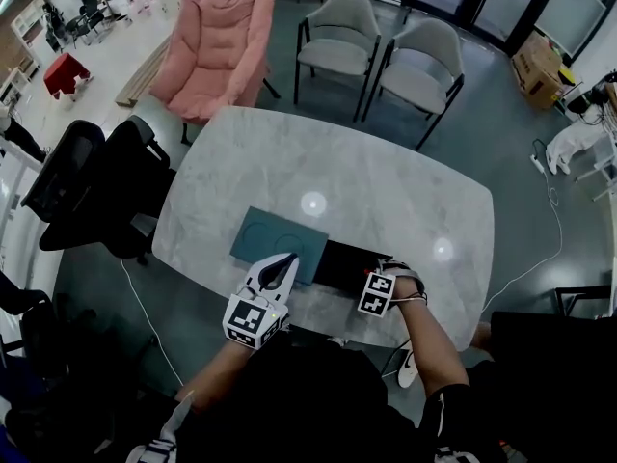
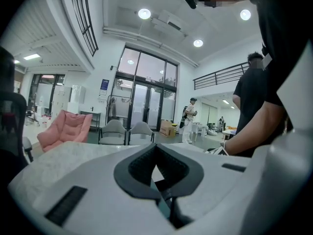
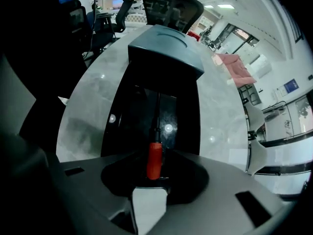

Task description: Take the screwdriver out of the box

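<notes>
The black box point(image 1: 349, 262) lies open near the front edge of the marble table point(image 1: 386, 181). Its teal lid point(image 1: 278, 243) rests on the table just to its left. In the right gripper view a screwdriver with a red handle point(image 3: 154, 159) and a dark shaft point(image 3: 157, 114) lies inside the box point(image 3: 122, 116). My right gripper point(image 3: 155, 155) points steeply down over it, open, with the handle in the gap between its jaws. My left gripper point(image 1: 287, 261) hovers over the lid's near edge, shut and empty point(image 2: 156, 148).
Two grey chairs point(image 1: 381, 51) and a pink armchair point(image 1: 217, 51) stand beyond the table. A black office chair point(image 1: 92, 186) stands at its left. A cardboard box point(image 1: 538, 66) sits on the floor at the far right. People stand in the distance point(image 2: 190, 119).
</notes>
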`<state>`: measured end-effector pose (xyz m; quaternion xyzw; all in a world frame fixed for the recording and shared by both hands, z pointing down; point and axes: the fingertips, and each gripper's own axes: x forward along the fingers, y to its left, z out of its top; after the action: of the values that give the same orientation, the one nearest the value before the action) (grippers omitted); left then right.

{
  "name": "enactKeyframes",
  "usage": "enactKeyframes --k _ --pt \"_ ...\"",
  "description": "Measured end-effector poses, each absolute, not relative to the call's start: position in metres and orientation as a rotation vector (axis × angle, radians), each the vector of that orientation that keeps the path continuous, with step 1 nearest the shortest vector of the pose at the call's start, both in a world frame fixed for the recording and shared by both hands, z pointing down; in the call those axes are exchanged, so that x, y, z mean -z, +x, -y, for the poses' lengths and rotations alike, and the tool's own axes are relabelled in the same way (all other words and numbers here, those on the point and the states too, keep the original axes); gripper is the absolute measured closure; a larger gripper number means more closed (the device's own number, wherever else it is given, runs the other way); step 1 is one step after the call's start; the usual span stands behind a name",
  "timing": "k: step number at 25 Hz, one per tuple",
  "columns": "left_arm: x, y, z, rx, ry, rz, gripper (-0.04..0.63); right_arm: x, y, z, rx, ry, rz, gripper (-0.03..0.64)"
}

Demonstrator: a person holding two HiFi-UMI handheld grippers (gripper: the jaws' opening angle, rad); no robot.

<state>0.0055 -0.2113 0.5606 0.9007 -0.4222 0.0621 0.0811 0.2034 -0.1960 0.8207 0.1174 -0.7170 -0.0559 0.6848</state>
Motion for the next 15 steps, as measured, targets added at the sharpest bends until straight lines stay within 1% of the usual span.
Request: enactKeyframes --k 8,15 --pt "-0.564 0.000 0.216 -0.180 2.671 1.287 0.591 -0.831 0.200 0.197 0.135 0.212 1.579 0.502" --pt "-0.564 0.002 0.221 -0.178 2.681 1.277 0.591 -0.812 0.193 0.204 0.160 0.366 1.679 0.502"
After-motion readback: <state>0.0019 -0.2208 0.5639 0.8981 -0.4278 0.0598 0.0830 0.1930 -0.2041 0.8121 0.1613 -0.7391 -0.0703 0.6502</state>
